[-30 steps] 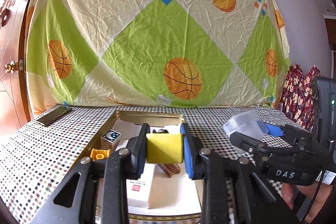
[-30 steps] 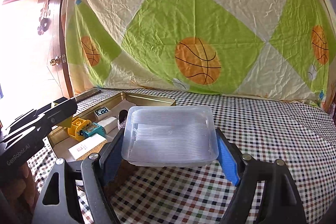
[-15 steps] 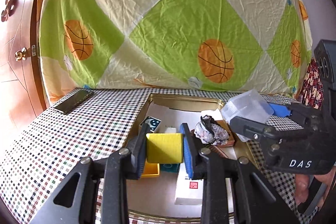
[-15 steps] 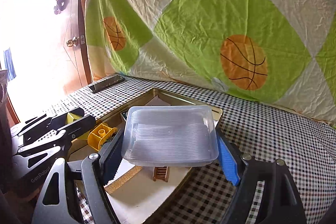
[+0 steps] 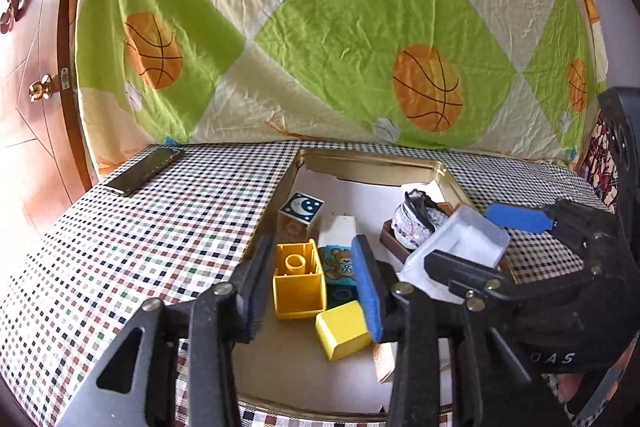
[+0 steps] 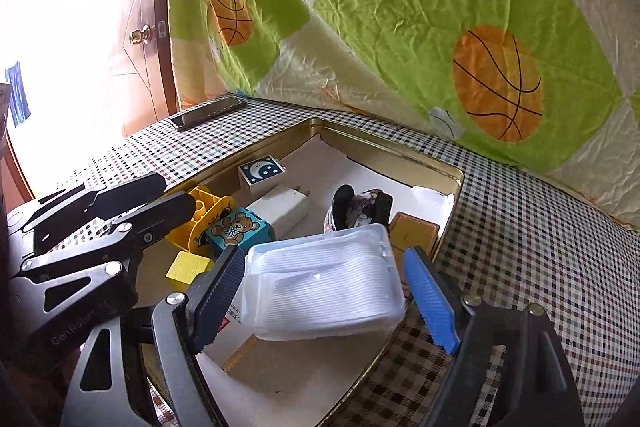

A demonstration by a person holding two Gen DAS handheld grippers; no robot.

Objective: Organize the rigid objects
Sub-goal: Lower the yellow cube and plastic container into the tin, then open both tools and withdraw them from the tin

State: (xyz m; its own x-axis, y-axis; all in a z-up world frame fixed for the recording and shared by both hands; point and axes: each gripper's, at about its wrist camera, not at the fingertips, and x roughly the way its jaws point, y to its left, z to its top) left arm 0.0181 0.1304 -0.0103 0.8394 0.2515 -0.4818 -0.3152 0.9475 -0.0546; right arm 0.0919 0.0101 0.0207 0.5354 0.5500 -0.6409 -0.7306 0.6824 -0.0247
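**Both Claws Letting Go Over the Tin**

The left gripper (image 5: 316,291) is spreading its jaws; the yellow cube (image 5: 343,329) lies loose on the tray's paper lining, by the yellow hollow brick (image 5: 298,283), apparently just dropped in. The right gripper (image 6: 326,291) is opening too, the clear plastic box (image 6: 324,287) between its pads, tilted over the gold tin tray (image 6: 400,149), seemingly to join the other hard pieces.
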